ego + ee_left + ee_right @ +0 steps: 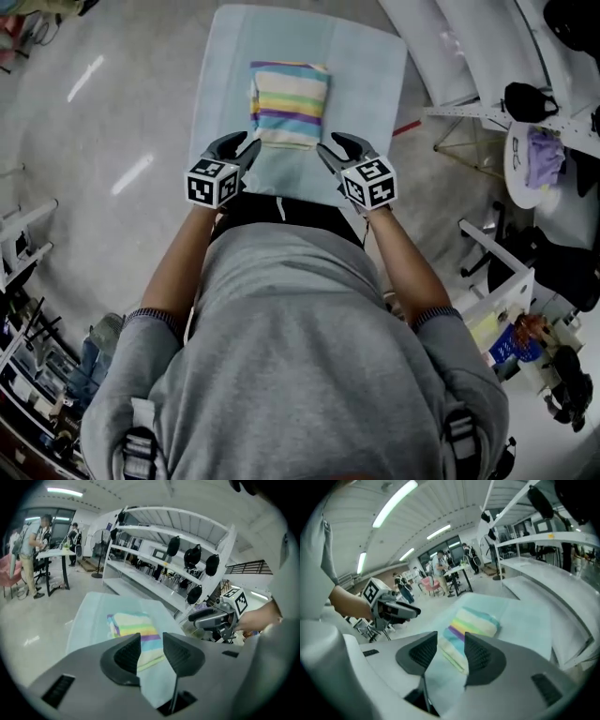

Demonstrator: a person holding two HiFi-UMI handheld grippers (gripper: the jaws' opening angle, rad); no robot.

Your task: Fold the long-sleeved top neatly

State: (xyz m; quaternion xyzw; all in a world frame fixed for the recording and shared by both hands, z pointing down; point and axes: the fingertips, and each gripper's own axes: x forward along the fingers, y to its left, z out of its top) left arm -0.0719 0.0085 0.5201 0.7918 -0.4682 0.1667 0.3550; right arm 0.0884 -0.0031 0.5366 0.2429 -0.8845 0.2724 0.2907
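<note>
Our left gripper (pixel 248 145) and right gripper (pixel 328 148) hang released by the near edge of the folded striped cloth top (pixel 289 101). Margins of the pale blue table (pixel 370 75) flank it

Light is even and cool, coming from ceiling tubes (pixel 396 501) overhead; one strip light (pixel 64 491) burns out to plain white in the left gripper view. The glossy floor (pixel 56 141) throws back two pale streaks of glare in the head view, where the striped top (pixel 289 101) stays sharp and shadows are faint. Both gripper views bend straight shelves (pixel 136 591) into arcs (wide-angle lenses), darken to black at the corners, and go soft nearest the lens.
</note>
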